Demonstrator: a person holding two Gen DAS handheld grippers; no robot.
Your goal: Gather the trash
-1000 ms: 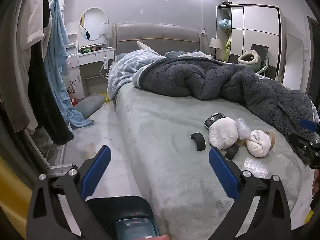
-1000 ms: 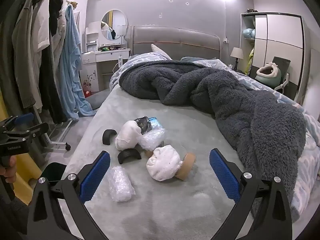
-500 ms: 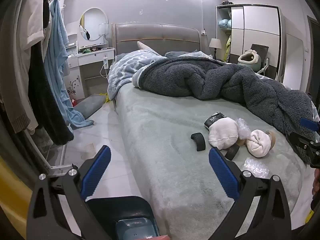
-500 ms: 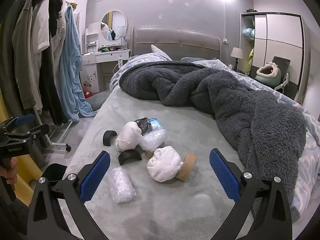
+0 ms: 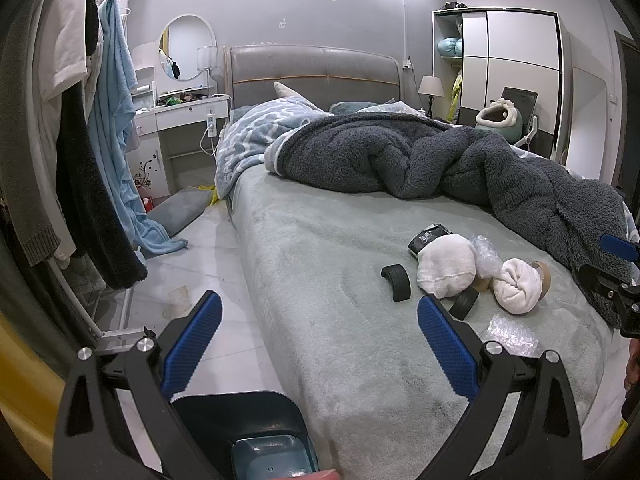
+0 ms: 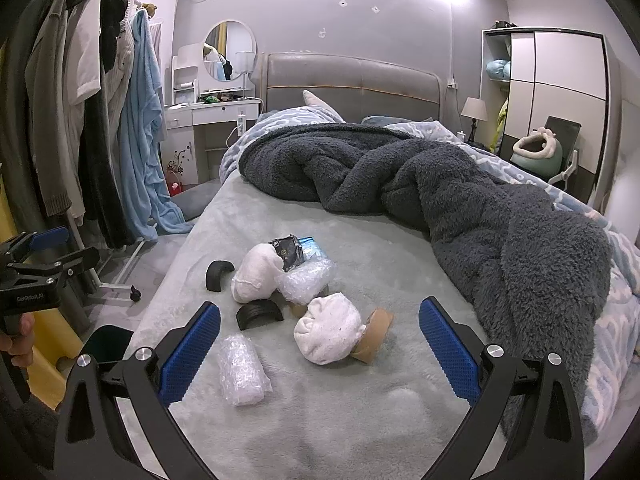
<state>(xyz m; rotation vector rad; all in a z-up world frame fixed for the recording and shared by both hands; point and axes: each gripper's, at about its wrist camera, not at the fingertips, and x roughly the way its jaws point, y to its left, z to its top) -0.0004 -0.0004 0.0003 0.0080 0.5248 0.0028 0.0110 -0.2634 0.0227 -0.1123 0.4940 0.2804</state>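
Note:
A litter pile lies on the grey-green bed (image 6: pixel 320 420): a bubble-wrap roll (image 6: pixel 241 369), a second bubble-wrap wad (image 6: pixel 308 280), two white balled socks (image 6: pixel 330 328) (image 6: pixel 256 270), a brown tape core (image 6: pixel 374 340), two black curved pieces (image 6: pixel 260 312) (image 6: pixel 218 274) and a dark snack packet (image 6: pixel 288 250). My right gripper (image 6: pixel 319 350) is open, hovering just short of the pile. My left gripper (image 5: pixel 318 346) is open at the bed's left edge, above a dark blue bin (image 5: pixel 240 424). The pile sits to its right, with one sock (image 5: pixel 446 266) nearest.
A dark fluffy blanket (image 6: pixel 460 208) is heaped across the far and right side of the bed. A clothes rack (image 6: pixel 80 120) with hanging garments stands at left, a white dressing table (image 6: pixel 208 116) behind it. The bin (image 6: pixel 108 344) stands on the floor left of the bed.
Both views have barely shifted; the right gripper has crept slightly towards the pile. Both grippers stay open.

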